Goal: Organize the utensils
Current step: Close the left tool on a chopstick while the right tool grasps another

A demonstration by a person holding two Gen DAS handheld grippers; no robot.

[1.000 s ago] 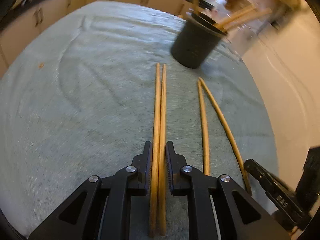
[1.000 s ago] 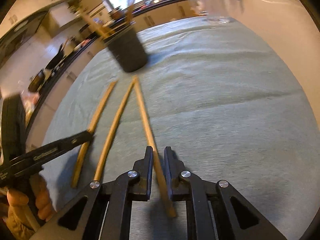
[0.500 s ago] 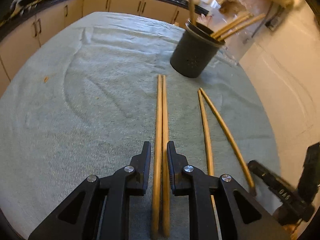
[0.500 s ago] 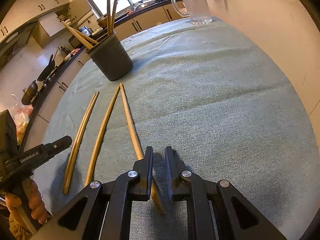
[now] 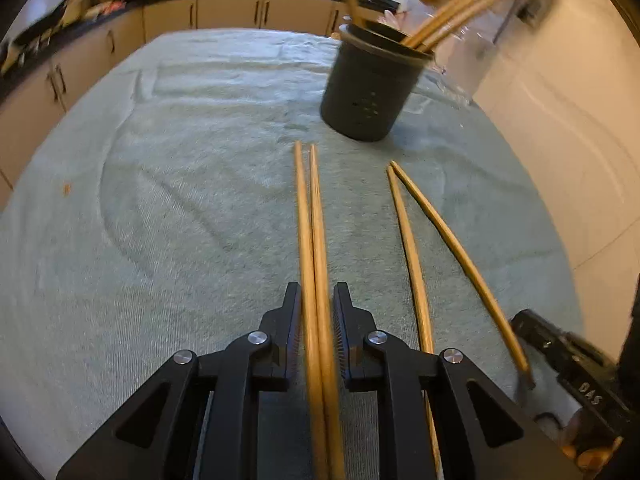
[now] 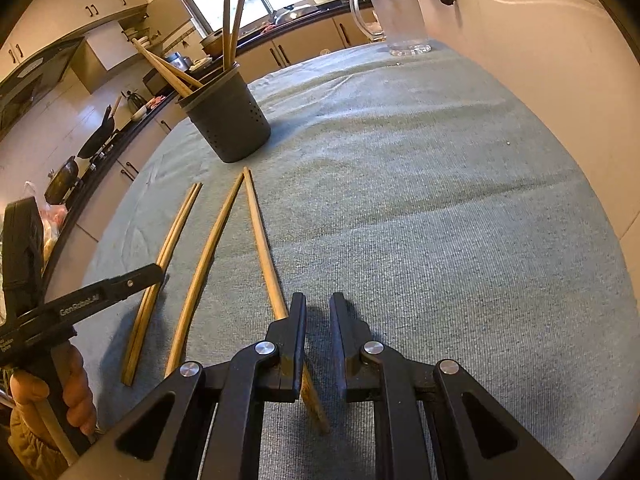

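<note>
Several wooden chopsticks lie on a grey-green cloth (image 5: 180, 208). A pair of chopsticks (image 5: 314, 240) lies side by side and runs between the fingers of my left gripper (image 5: 317, 300), which is open around it with a small gap on each side. Two more chopsticks (image 5: 412, 248) lie to the right, tips meeting. My right gripper (image 6: 318, 308) is open and empty; one of these chopsticks (image 6: 264, 248) passes under its left finger. A dark perforated holder (image 5: 370, 92) with several chopsticks stands beyond, also in the right wrist view (image 6: 230, 120).
A clear glass pitcher (image 6: 396, 12) stands at the far end of the cloth near a cream wall (image 6: 540, 60). Kitchen cabinets (image 5: 224, 12) and counters lie beyond the table edge. My left gripper also shows in the right wrist view (image 6: 100, 296).
Both grippers have drawn back slightly from the holder. The right gripper has shifted right, so the chopstick once between its fingers now lies under its left finger. The left gripper stays around the pair.
</note>
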